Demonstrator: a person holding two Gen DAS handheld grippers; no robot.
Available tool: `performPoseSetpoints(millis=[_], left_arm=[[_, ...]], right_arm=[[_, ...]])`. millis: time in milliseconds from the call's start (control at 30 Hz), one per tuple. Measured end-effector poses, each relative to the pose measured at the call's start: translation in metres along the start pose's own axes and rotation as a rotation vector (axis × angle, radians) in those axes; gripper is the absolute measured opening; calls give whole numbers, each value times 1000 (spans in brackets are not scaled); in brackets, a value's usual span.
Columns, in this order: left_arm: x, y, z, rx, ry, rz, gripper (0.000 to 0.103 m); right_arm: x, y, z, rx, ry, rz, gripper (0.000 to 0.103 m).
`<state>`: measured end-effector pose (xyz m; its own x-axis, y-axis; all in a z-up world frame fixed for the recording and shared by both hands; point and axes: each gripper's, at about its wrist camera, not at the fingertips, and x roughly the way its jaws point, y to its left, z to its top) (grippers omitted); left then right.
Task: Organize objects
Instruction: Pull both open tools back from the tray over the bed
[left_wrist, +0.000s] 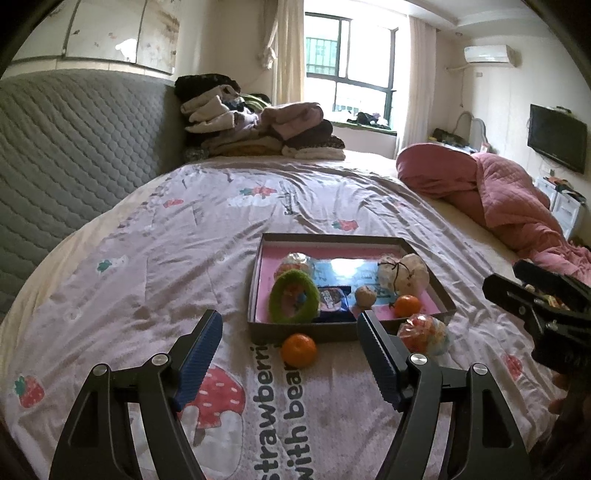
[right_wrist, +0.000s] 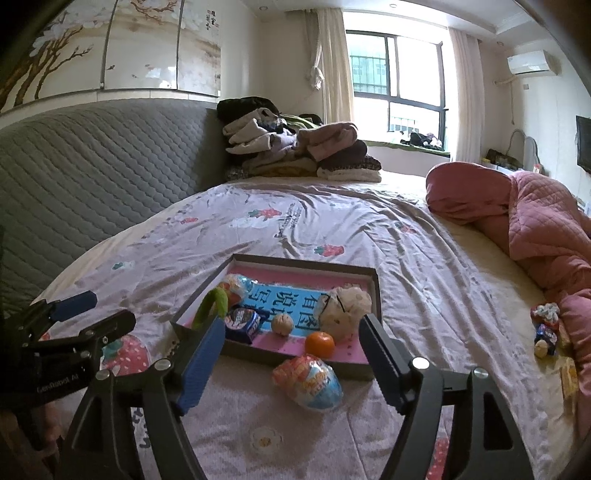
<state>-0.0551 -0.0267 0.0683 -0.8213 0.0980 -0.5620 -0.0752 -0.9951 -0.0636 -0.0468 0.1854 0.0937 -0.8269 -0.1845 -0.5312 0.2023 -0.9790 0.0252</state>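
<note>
While both tools stand wide and empty, the step is gathering strays into the tray (left_wrist: 258, 325). Left view: the left tool (left_wrist: 290, 334) frames an orange (left_wrist: 299, 350) on the bed (left_wrist: 147, 258), just outside the tray's near wall, at 6 o'clock.

Right view: the right tool (right_wrist: 291, 334) faces a wrapped egg (right_wrist: 308, 382), likely next; clothes (right_wrist: 295, 147) and window (right_wrist: 399, 85) lie at 12.

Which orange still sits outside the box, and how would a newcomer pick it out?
Start at the shallow cardboard box on the strawberry-print bedspread. Just outside its near wall, a loose orange lies on the fabric. Its twin orange sits inside the box, and the nearby wrapped snack is in crinkly plastic.
</note>
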Motion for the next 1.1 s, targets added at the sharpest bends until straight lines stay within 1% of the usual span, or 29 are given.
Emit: performPoseSetpoints(millis=[333,600,933,1100], left_arm=[[-2,-10,-21,32,43,-4,76],[-5,-12,-33,40,72,-8,76],[-4,-9,-43,41,103,-1,76],[-1,-9,-46,34,122,-19,76]], right_arm=[[-4,-3,-19,1,27,4,75],[-11,-6,-28,5,24,9,75],[-13,-10,-42,5,44,10,75],[-9,-10,-50,1,58,12,75]])
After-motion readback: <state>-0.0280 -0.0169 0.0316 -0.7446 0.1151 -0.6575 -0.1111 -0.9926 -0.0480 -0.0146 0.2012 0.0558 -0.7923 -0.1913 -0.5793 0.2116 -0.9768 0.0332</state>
